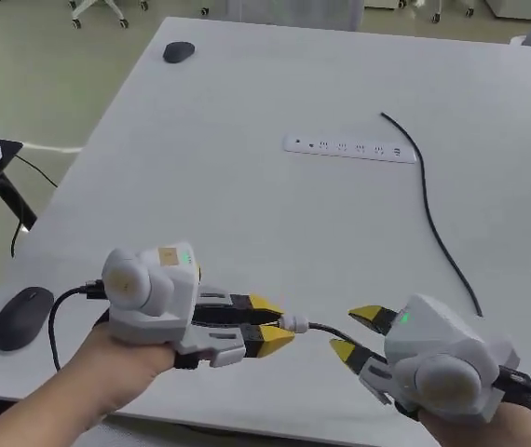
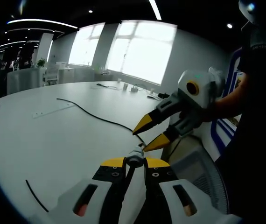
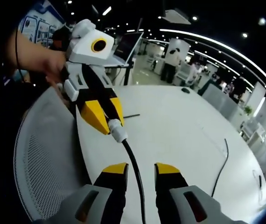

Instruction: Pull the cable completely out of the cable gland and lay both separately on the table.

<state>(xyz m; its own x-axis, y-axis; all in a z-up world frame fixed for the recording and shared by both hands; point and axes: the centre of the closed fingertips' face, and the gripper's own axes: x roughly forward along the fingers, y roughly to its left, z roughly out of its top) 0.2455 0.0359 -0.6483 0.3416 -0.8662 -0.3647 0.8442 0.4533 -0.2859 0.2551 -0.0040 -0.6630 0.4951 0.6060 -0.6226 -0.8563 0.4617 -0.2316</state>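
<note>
White cable gland [image 1: 295,324] clamped by left gripper [image 1: 282,322]; black cable [image 1: 326,329] runs between right gripper's [image 1: 343,331] parted jaws

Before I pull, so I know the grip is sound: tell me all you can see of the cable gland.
The cable gland is small, whitish-grey and plastic-looking. It is clamped between the yellow-tipped jaws of the left gripper, lying roughly level and poking out past their tips. The black cable runs out of its end toward the open right gripper.
</note>
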